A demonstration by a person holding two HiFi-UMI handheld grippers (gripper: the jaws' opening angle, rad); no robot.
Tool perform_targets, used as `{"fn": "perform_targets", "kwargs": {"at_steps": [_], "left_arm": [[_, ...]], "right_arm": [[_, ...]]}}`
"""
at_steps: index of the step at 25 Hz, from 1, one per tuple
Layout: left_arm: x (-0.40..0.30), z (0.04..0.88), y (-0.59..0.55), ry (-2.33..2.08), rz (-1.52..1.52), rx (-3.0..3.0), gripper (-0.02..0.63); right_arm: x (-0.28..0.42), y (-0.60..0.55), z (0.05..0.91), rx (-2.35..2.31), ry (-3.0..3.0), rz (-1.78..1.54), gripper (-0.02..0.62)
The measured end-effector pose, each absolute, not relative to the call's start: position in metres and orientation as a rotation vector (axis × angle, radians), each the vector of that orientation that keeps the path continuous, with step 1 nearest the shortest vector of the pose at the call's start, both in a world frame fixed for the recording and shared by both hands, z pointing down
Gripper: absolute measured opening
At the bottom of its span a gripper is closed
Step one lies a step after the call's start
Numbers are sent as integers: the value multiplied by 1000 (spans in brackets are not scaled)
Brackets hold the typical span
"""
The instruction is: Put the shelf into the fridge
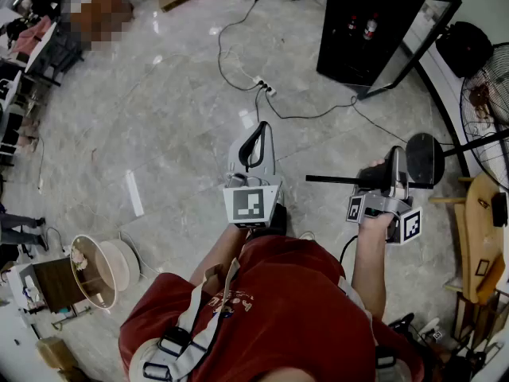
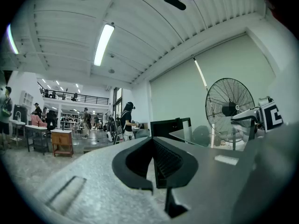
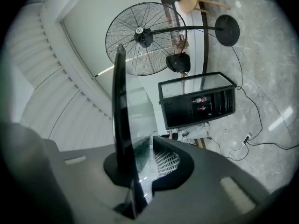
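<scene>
right gripper (image 1: 395, 165) clamped on glass shelf (image 1: 332, 180), left gripper (image 1: 254, 142) closed, empty, fridge (image 1: 367, 22) ahead

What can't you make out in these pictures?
Fridge inside: head view, too dark and small to see free slots.
Shelf: edge-on in head view; right gripper view, near end buried in right claw.
Fan: cut off by head view's right edge.

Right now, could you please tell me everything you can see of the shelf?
The shelf is a clear glass pane with a black strip along one edge. The right gripper is shut on it, jaws pressing both faces, and the pane sticks forward out of them. It is held in the air, apart from the open fridge; nothing else touches it.
</scene>
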State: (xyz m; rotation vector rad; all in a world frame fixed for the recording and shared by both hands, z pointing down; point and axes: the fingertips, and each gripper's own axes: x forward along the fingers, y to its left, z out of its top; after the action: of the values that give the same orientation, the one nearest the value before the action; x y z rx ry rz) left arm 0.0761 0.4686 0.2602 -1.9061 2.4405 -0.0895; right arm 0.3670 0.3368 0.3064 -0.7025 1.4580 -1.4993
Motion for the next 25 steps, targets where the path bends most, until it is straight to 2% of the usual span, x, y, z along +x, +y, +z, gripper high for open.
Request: {"fn": "perform_targets", "kwargs": {"at_steps": [5,17,25], "left_arm": [[60,253,452,2414,-82,-1910,6],[81,261,450,2426,-120,-1944,6],[43,286,441,2465,-132,-1953,6]], "right_arm": [[355,331,313,-705,1420,-1524,25],[370,336,324,-722,1499,-1512,29],[334,327,341,-743,1475,-1557,29]]}}
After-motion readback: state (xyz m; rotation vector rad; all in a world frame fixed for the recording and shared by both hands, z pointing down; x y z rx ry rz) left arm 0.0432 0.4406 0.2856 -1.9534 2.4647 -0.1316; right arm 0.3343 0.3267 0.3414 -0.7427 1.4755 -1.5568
